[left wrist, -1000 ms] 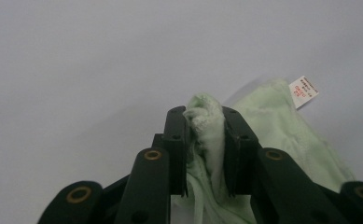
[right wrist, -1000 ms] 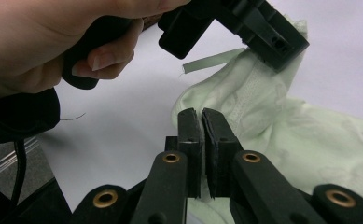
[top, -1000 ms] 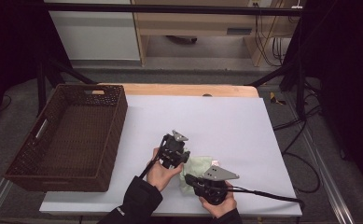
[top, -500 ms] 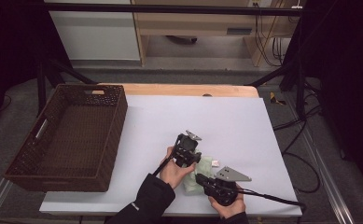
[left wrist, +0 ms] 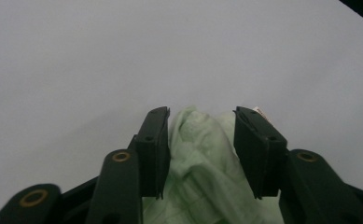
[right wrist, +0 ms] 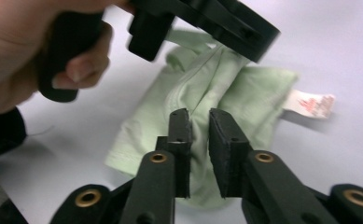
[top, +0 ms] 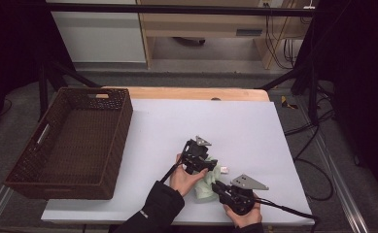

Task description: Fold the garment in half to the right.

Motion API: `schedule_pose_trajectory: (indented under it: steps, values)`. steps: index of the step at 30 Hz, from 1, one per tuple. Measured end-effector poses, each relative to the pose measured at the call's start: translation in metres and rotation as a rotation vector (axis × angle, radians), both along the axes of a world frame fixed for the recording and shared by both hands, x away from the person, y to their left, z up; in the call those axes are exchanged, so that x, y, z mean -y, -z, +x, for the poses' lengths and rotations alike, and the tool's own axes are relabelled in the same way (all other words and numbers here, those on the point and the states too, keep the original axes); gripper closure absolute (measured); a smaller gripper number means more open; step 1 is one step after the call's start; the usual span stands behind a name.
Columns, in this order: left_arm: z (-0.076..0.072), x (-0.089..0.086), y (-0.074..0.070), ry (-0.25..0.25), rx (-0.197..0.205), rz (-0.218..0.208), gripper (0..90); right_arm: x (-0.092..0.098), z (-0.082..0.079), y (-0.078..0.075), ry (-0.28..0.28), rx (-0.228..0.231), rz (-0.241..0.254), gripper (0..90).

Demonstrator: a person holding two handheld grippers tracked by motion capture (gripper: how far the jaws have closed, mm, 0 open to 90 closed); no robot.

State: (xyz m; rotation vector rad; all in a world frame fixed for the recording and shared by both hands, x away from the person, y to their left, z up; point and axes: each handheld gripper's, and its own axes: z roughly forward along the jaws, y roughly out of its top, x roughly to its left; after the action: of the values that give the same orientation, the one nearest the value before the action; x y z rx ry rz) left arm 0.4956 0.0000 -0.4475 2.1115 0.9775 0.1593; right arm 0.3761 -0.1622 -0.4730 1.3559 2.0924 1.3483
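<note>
A light green cloth [top: 205,187] lies crumpled on the white worktop [top: 254,131], in the lower middle of the high view, between the two hands. It carries a small white label [right wrist: 309,103] with red print at one edge, seen at the right side of the right gripper view.

The left gripper [top: 211,165] is at the upper side of the cloth, just above it in the high view. Its jaws have just been opening and now stand apart; in the left gripper view a fold of the green cloth [left wrist: 202,154] rises between them, and the pads do not press on it.

The right gripper [top: 217,187] is at the lower right of the cloth. Its jaws have also just been opening. In the right gripper view they stand a little apart with a narrow gap, over the cloth [right wrist: 207,93], not clamped on it.

A dark woven basket [top: 26,160] stands at the left of the high view, well apart from the cloth.
</note>
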Motion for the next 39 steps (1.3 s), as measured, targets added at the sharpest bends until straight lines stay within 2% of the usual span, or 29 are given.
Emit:
schedule_pose_trajectory:
  steps: [5,8,17,19,20,28,32,39]
  values:
    - [0.001,-0.013,-0.003,0.017,0.036,-0.089,42.6,0.008,-0.002,-0.002,0.018,0.009,-0.014,68.9]
    - [0.0,-0.023,-0.006,0.018,0.071,-0.114,37.3,0.011,0.0,-0.003,0.018,0.032,-0.017,62.7]
    - [-0.01,-0.063,-0.009,0.017,0.106,-0.182,25.8,0.016,0.008,-0.01,-0.028,0.064,-0.001,37.8]
    - [-0.012,-0.071,-0.009,0.02,0.095,-0.192,20.0,0.018,0.01,-0.013,-0.03,0.062,0.005,32.8]
    - [-0.013,-0.075,-0.009,0.021,0.093,-0.198,20.0,0.019,0.011,-0.014,-0.032,0.058,0.009,31.2]
    - [-0.023,-0.104,-0.01,-0.011,0.13,-0.199,6.2,0.023,0.02,-0.017,-0.049,0.044,0.012,21.0]
    - [-0.028,-0.117,-0.006,-0.034,0.125,-0.218,5.4,0.026,0.027,-0.015,-0.074,0.05,0.013,13.7]
    - [-0.036,-0.13,0.001,-0.059,0.113,-0.226,5.0,0.036,0.034,-0.013,-0.118,0.044,0.024,7.9]
